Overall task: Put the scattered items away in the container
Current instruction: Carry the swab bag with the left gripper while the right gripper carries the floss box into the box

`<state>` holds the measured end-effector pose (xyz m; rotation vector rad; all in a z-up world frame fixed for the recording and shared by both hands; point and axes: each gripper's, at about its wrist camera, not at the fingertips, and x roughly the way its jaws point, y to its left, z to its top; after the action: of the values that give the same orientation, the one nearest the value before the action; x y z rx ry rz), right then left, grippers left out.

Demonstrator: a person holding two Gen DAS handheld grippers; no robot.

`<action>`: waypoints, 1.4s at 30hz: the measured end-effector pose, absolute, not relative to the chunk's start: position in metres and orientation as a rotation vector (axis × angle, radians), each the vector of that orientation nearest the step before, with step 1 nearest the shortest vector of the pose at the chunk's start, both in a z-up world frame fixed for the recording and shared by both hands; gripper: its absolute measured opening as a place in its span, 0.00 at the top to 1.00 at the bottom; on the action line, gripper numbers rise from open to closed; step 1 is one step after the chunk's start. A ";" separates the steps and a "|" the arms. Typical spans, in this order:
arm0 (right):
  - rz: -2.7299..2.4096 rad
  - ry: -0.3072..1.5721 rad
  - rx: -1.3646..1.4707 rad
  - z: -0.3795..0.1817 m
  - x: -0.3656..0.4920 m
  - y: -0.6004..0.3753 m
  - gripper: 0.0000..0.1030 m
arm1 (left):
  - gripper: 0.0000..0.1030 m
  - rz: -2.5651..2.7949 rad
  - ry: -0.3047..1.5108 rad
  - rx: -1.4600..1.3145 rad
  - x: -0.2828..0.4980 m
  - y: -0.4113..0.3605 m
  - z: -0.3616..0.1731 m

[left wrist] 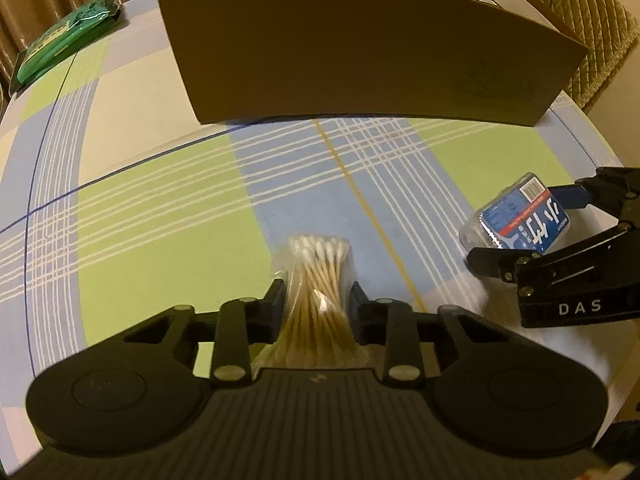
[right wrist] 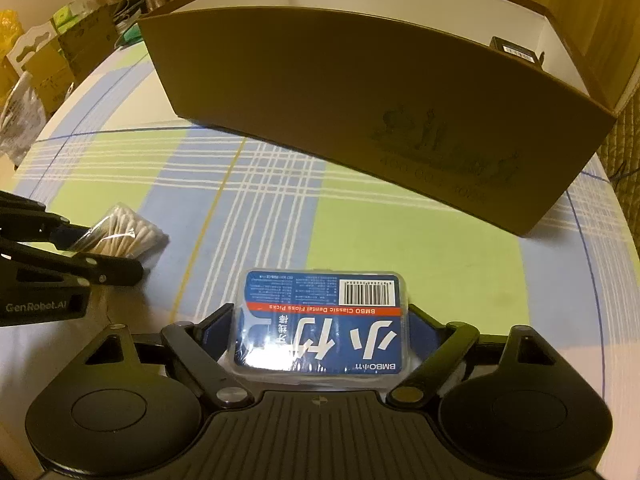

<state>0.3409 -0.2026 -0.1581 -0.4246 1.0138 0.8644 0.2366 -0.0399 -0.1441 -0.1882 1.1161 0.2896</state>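
My left gripper (left wrist: pixel 318 300) is shut on a clear bag of cotton swabs (left wrist: pixel 318 276), held just above the checked tablecloth. My right gripper (right wrist: pixel 320 320) is shut on a blue dental floss picks box (right wrist: pixel 322 324) with a barcode. In the left wrist view the floss box (left wrist: pixel 516 216) and right gripper (left wrist: pixel 536 232) sit at the right. In the right wrist view the swab bag (right wrist: pixel 120 232) and left gripper (right wrist: pixel 100 248) sit at the left. The brown cardboard box (left wrist: pixel 360 52) stands ahead, open-topped, white inside; it also shows in the right wrist view (right wrist: pixel 360 112).
A green packet (left wrist: pixel 64 36) lies at the table's far left. A small black item (right wrist: pixel 516 50) sits inside the box at its right end. Cartons and bags (right wrist: pixel 44 64) stand beyond the table's left edge. A quilted chair (left wrist: pixel 580 12) is at the far right.
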 end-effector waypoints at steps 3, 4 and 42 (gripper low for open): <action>0.869 1.018 -0.431 -0.158 0.339 -0.203 0.18 | 0.76 0.290 1.115 -0.218 0.235 -0.037 -0.144; 0.870 1.019 -0.432 -0.157 0.339 -0.204 0.18 | 0.77 0.291 1.114 -0.237 0.235 -0.034 -0.144; 0.983 0.884 -0.306 -0.071 0.346 -0.204 0.18 | 0.79 0.270 0.909 -0.235 0.239 -0.034 -0.057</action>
<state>0.3465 -0.2035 -0.0708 -0.3057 0.8843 0.9834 0.2388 -0.0342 -0.0572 -0.2351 0.9089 0.2704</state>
